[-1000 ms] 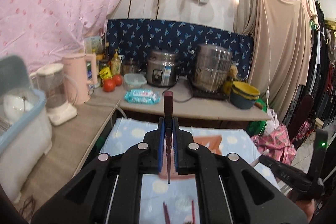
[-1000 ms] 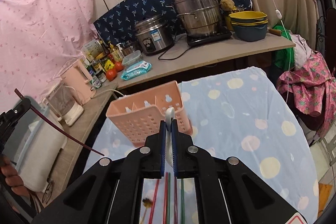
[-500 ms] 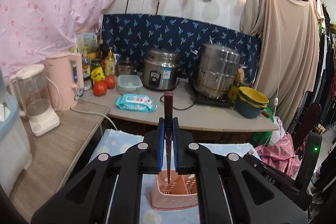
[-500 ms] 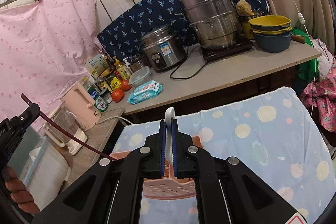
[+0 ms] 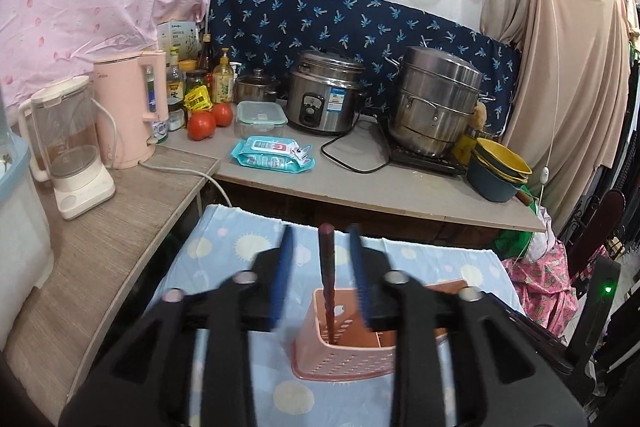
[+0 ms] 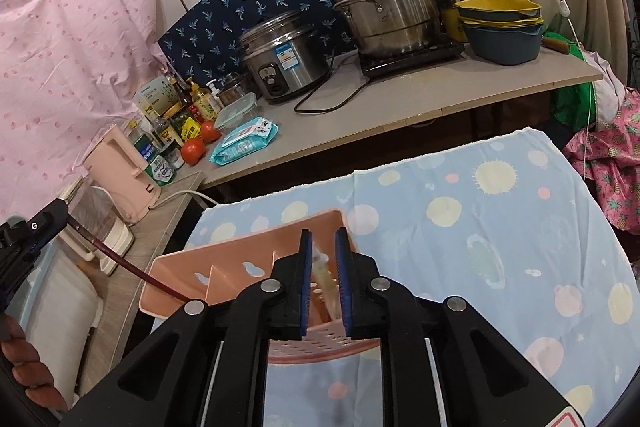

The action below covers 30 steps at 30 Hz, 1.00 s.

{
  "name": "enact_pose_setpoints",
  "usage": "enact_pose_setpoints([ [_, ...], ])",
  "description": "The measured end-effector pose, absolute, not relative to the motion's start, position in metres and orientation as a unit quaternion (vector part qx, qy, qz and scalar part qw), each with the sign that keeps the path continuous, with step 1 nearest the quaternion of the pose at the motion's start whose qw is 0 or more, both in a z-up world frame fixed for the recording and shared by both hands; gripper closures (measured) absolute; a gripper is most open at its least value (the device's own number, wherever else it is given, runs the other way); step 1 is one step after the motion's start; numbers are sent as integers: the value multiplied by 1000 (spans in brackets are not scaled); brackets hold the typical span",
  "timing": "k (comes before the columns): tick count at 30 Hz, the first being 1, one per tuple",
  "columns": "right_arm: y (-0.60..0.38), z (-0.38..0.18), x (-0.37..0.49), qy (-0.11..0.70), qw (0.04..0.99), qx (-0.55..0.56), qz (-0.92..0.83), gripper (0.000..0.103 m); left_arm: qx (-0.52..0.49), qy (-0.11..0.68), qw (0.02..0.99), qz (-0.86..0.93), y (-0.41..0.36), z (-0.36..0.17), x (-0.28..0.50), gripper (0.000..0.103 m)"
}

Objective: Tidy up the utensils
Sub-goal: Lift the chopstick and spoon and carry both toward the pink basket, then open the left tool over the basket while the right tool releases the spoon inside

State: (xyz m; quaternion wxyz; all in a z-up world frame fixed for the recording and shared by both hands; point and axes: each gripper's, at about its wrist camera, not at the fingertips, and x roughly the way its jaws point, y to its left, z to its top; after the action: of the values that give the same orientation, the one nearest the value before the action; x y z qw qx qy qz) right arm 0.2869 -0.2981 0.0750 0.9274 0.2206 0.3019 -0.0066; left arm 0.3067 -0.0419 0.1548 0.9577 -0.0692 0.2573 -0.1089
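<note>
A pink perforated utensil basket [image 5: 344, 359] stands on the blue patterned tablecloth [image 5: 224, 259]; it also shows in the right wrist view [image 6: 240, 267]. My left gripper [image 5: 322, 267] is open above it, and a dark red chopstick [image 5: 328, 279] stands between its parted fingers with its lower end in the basket. In the right wrist view the chopstick [image 6: 132, 267] slants into the basket's left side. My right gripper [image 6: 323, 283] is open, and a blurred white spoon [image 6: 326, 283] drops between its fingers into the basket.
A counter behind holds a rice cooker [image 5: 324, 99], a steel steamer pot [image 5: 436, 107], stacked bowls [image 5: 500, 167], a wipes pack [image 5: 272, 155], tomatoes and bottles. A pink kettle [image 5: 132, 107] and blender [image 5: 68, 147] stand on the left shelf. Clothes hang at right.
Both grippers moved over the basket and opened. The left let go of the chopstick, which stands in the basket; the right let go of the white spoon, which is falling in.
</note>
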Motion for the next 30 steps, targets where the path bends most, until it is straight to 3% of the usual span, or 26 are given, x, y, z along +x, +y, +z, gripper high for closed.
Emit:
enact_pose_setpoints([
  [12, -284, 70, 216, 321, 928, 187, -19, 77, -62, 281, 953, -94, -19, 136, 256, 67],
  [30, -241, -18, 69, 438, 888, 141, -20, 76, -31, 430, 897, -96, 2, 8, 135, 67],
])
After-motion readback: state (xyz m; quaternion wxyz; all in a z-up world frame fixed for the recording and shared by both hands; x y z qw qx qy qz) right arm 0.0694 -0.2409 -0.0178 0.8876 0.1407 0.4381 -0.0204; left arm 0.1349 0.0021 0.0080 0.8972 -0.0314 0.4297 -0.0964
